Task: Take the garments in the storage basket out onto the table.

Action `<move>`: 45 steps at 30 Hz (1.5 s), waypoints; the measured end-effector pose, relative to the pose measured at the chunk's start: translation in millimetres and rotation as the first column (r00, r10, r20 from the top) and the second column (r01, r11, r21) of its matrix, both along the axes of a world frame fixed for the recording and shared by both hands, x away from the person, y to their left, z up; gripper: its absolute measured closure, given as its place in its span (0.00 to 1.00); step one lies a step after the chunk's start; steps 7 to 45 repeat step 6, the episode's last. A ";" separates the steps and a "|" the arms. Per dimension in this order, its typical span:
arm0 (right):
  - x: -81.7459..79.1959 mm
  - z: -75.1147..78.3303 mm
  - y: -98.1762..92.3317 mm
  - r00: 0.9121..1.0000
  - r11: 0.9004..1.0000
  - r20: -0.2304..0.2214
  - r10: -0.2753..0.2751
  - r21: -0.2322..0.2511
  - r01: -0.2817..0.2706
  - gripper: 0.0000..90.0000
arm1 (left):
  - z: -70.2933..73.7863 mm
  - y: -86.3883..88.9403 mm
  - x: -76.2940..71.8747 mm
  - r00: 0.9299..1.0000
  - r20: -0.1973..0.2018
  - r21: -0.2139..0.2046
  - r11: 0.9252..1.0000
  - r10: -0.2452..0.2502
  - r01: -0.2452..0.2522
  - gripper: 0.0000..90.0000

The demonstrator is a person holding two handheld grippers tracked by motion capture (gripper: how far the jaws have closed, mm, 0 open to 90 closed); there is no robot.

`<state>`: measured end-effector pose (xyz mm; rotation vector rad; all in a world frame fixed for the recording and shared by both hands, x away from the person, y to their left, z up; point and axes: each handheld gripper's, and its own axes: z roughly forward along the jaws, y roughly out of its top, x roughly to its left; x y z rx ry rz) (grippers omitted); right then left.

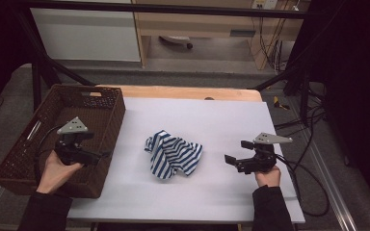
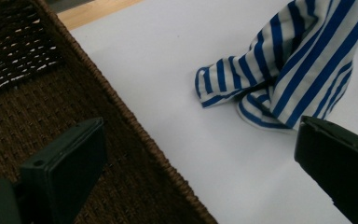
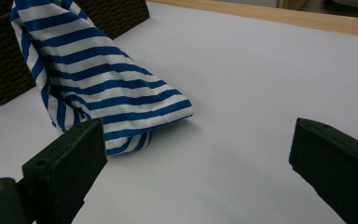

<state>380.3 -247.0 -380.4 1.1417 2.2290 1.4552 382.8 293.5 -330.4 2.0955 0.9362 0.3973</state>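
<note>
Cloth (image 1: 173, 155) — crumpled on white tabletop (image 1: 212, 120)

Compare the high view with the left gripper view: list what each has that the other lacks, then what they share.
High view alone: both hands with their grippers, the left gripper over the basket's near right corner, the right gripper open beside the cloth, plus cables, floor and furniture beyond the table. Left gripper view alone: a close look at the basket's weave and the left gripper's own jaws, spread wide. Shared: the brown wicker basket, the crumpled blue-and-white striped cloth, and the white table top.
</note>
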 end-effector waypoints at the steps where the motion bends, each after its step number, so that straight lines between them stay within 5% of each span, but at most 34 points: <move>1: 0.0 0.0 -0.1 1.000 1.000 -0.001 0.000 0.000 0.000 0.05 | -0.3 0.4 0.2 1.000 0.000 0.000 1.000 0.000 0.000 0.02; 45: -0.3 0.3 -0.7 1.000 1.000 -0.001 -0.001 0.001 0.001 0.05 | -1.8 2.3 0.4 1.000 0.002 -0.001 1.000 0.008 -0.008 0.02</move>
